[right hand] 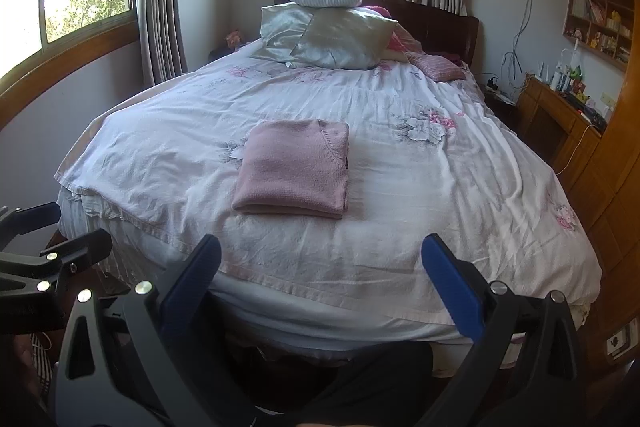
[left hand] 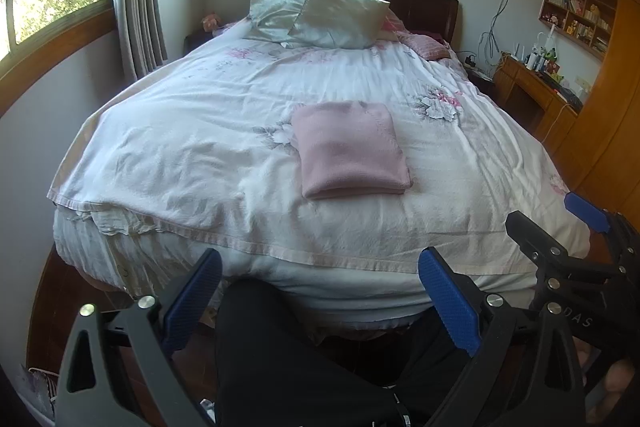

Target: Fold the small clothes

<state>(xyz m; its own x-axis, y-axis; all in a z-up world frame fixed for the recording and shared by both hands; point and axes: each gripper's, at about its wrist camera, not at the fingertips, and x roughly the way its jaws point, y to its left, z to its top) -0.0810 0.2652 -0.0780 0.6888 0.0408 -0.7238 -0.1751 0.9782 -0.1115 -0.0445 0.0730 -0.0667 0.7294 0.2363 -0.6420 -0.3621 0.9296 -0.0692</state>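
Two grippers hang at the foot of the bed (left hand: 168,131), both with jaws spread wide and holding nothing. One pink sweater (left hand: 350,151) lies folded into a neat rectangle on the bed's flowered cover, near the foot end and well apart from both tools. Left gripper (left hand: 320,299) sits below the bed's edge, over a dark trouser leg (left hand: 280,355); right gripper (right hand: 320,287) is beside it. Pillows (right hand: 332,35) are stacked at the bed's far end.
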